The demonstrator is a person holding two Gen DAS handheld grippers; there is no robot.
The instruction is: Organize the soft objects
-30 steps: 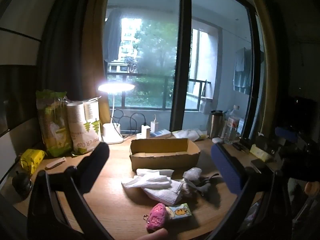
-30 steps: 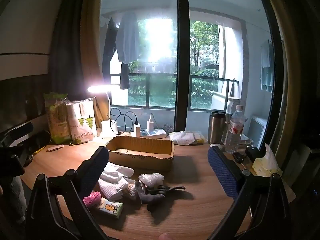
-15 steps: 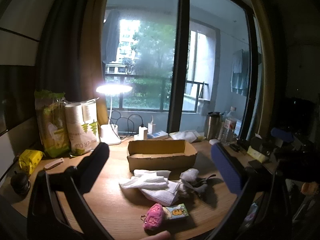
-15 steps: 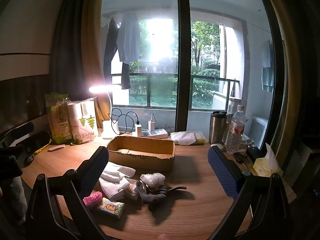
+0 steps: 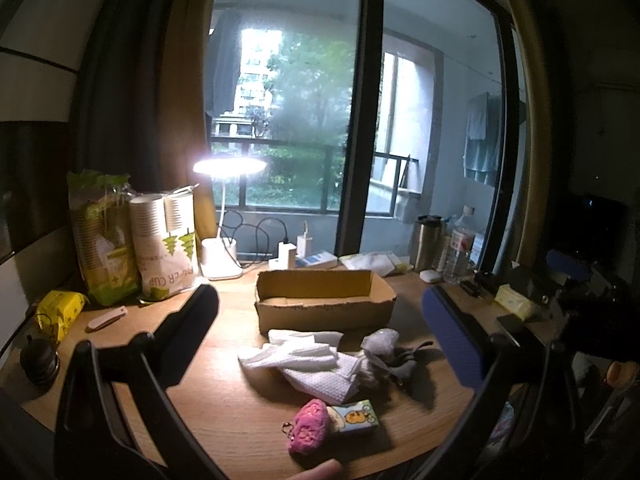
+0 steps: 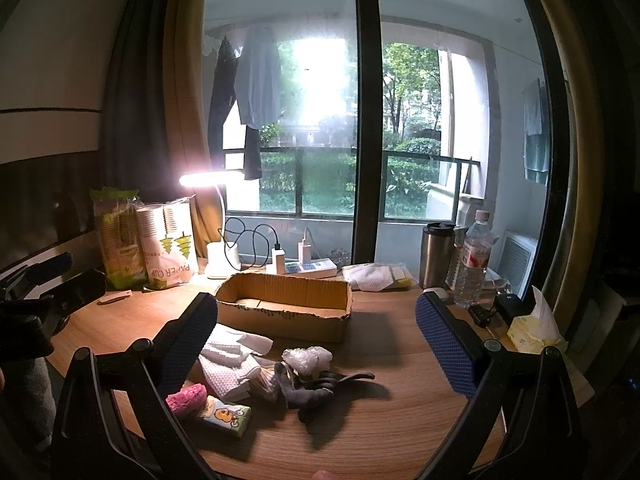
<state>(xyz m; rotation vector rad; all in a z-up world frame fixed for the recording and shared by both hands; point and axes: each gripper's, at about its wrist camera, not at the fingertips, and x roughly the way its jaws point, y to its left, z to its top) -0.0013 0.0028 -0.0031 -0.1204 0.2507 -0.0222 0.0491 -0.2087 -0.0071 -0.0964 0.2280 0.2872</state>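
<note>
An open cardboard box (image 5: 324, 300) (image 6: 286, 306) stands mid-table. In front of it lie white cloths (image 5: 304, 364) (image 6: 232, 364), a crumpled bubble-wrap wad (image 5: 380, 338) (image 6: 308, 358), a grey glove (image 5: 404, 364) (image 6: 316, 386), a pink plush pouch (image 5: 310, 426) (image 6: 186, 398) and a small cartoon tissue pack (image 5: 354, 420) (image 6: 224, 416). My left gripper (image 5: 320, 320) is open and empty, held above and short of the pile. My right gripper (image 6: 316, 320) is open and empty, above the pile's right side.
At the back stand a lit desk lamp (image 5: 224, 256), paper-cup bags (image 5: 168, 248), a power strip (image 6: 304, 268), a steel tumbler (image 6: 436, 256) and a water bottle (image 6: 474, 260). A tissue box (image 6: 534, 328) sits at the right edge. Yellow packet (image 5: 60, 312) at left.
Both cameras have risen and pulled back slightly, so the pile and box sit a bit lower and farther. Nothing on the table has moved.
</note>
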